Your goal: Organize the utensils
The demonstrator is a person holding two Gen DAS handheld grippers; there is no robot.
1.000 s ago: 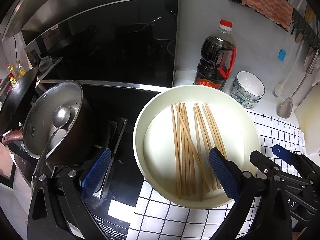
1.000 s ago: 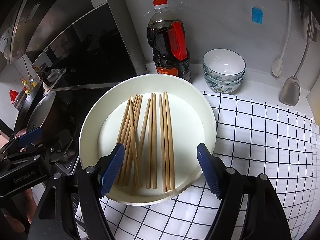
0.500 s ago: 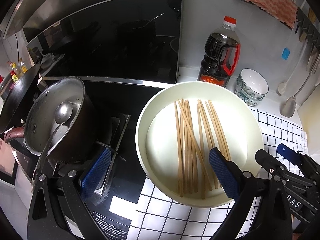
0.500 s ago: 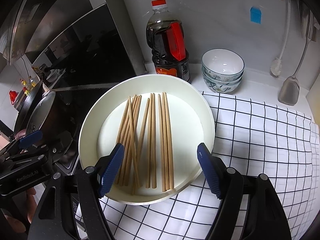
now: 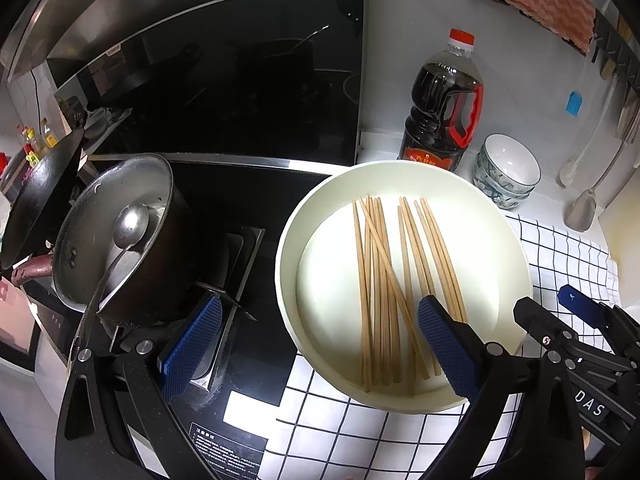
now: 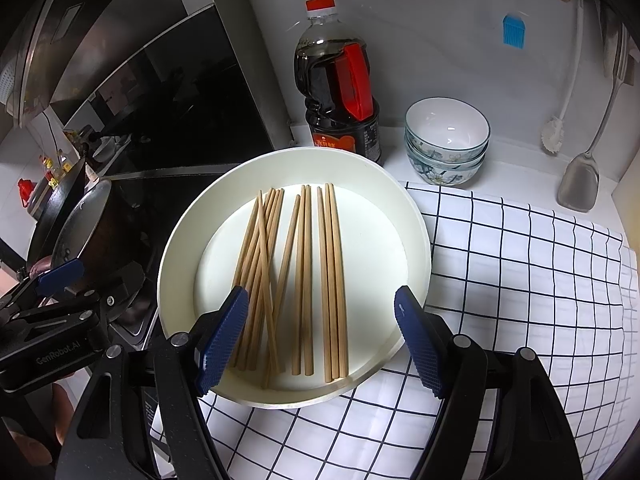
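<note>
On the tabletop, I see chopsticks (image 6: 296, 280) lying loose in the plate (image 6: 416, 240). My right gripper (image 6: 320, 344) and left gripper (image 5: 316, 348) hover above, fingers apart, empty.

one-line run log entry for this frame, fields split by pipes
stage: pre-grasp | left claw: open, empty | right claw: open, empty, over plate | chopsticks: loose on plate, ungrasped

Kitchen corner with a white wall (image 6: 420, 32) and a dark stove.

A black glass backsplash (image 5: 240, 92) stands behind the black stove top (image 5: 248, 200), under a steel range hood (image 5: 152, 8). To the right, the white tabletop (image 6: 516, 176) carries a white cloth with a black grid (image 6: 520, 280). A rack (image 5: 612, 40) on the wall holds hanging tools and a striped pink towel (image 5: 540, 0). Light glares off the cloth.
</note>
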